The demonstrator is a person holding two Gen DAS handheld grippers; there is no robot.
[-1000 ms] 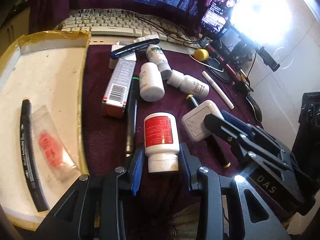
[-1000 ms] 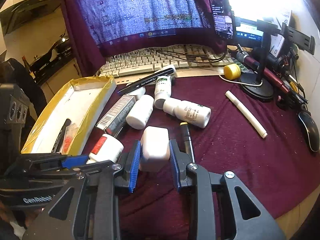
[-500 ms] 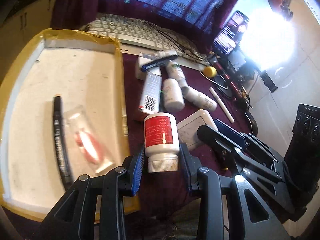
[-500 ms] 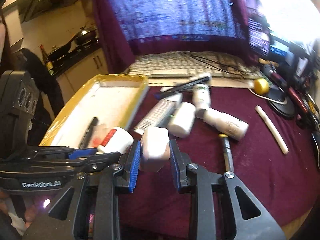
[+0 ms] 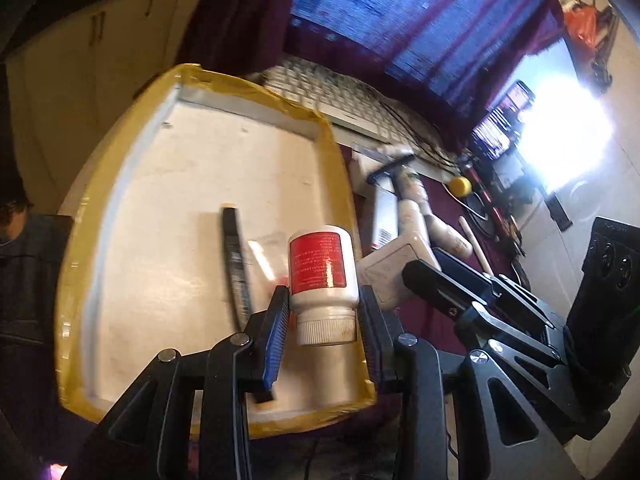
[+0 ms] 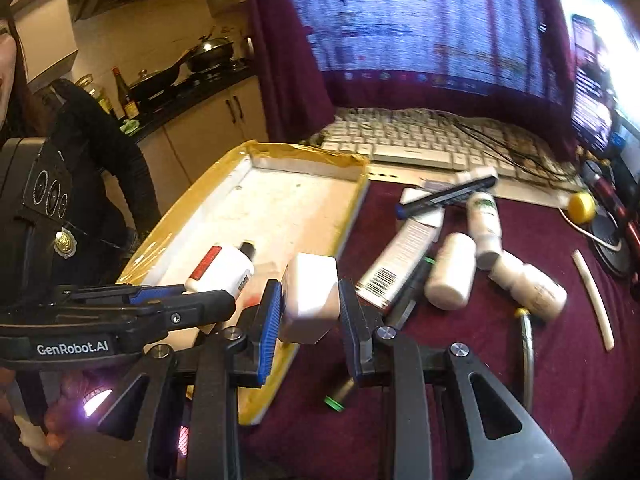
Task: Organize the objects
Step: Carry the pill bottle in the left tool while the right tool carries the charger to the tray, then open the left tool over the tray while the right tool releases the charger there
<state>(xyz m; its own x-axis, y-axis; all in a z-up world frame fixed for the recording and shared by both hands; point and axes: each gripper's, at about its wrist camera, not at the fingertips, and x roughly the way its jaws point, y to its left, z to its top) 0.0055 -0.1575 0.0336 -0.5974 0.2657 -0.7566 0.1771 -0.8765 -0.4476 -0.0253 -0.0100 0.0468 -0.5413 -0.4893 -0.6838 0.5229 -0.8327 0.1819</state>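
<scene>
While L gripper [image 5: 323, 322] grips red-label bottle [image 5: 323, 270], R gripper [image 6: 308, 312] clamps white box [image 6: 310, 292].

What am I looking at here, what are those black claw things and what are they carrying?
Those are two handheld grippers, one in each of a person's hands, each with a camera looking along its fingers. The left gripper holds a white bottle with a red label over a yellow-rimmed tray. The right gripper holds a white block at the tray's edge. On the maroon cloth lie more white bottles, a barcoded box and a white stick, before a keyboard.
</scene>
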